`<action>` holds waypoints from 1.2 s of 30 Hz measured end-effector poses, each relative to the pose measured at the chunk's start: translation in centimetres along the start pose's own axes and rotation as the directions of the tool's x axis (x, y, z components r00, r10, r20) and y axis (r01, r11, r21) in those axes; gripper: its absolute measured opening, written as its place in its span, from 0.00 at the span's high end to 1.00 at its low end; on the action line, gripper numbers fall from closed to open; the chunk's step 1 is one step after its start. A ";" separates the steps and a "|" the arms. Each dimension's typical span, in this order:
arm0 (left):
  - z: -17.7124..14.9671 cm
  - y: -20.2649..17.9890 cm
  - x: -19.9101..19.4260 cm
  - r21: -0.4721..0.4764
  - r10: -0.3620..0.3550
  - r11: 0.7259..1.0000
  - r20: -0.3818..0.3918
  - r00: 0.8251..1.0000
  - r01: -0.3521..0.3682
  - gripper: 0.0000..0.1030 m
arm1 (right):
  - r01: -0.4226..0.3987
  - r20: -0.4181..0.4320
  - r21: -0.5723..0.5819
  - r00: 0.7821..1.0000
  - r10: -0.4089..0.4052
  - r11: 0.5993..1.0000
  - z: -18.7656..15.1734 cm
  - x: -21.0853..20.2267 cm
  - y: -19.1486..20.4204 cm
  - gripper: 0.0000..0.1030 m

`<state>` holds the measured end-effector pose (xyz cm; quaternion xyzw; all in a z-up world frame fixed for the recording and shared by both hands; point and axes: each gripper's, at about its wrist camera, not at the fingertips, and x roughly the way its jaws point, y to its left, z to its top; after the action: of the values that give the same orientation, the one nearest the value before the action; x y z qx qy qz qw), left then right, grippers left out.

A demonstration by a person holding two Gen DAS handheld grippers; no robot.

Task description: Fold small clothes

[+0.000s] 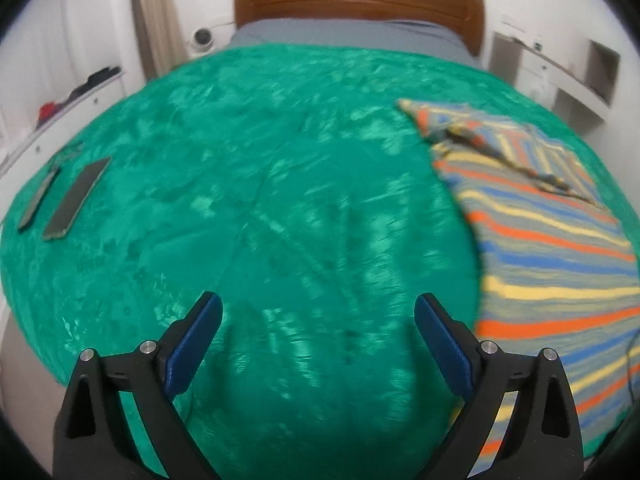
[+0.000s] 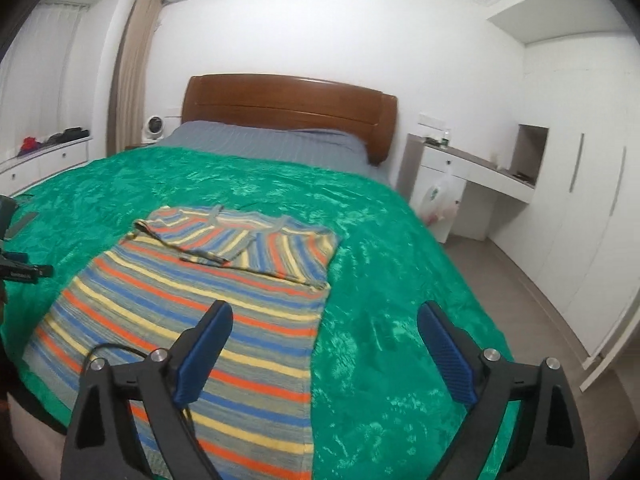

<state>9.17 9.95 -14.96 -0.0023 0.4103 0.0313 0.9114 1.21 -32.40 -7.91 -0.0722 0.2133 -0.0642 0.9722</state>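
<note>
Bedroom w/ wood headboard [image 2: 288,100]; green blanket [image 2: 380,272] covers bed. Striped top [image 2: 192,312] lies flat, long axis toward headboard, sleeves folded in. Left tongs [image 1: 318,336] & right tongs [image 2: 325,344] both spread apart, nothing between.

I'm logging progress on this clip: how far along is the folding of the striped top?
Done: both sleeves of the striped top are folded in across its chest. In hand: nothing, since the left gripper and right gripper are both open and empty. Left: its long body still lies flat on the green bedspread, not yet folded up.
</note>
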 end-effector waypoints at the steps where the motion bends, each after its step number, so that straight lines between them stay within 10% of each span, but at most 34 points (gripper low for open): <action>1: -0.3 0.3 0.8 -0.006 0.010 1.000 -0.014 1.000 -0.010 0.05 | 0.006 -0.009 0.005 1.000 -0.006 1.000 -0.4 0.1 0.0 0.10; 13: -1.9 2.0 2.2 -0.074 -0.054 0.996 -0.020 0.998 0.053 0.00 | 0.147 -0.113 0.007 0.983 -0.145 0.989 -4.4 1.3 -2.9 0.10; 36: -2.2 1.6 1.8 -0.066 -0.043 0.997 -0.028 0.999 0.041 0.00 | 0.155 -0.113 0.127 0.984 -0.141 0.980 -5.3 0.3 -5.5 0.10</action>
<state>8.67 11.56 -17.74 -0.0411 0.4223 0.0255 0.9051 -1.27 -38.45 -11.86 -0.0187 0.2525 -0.1545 0.9550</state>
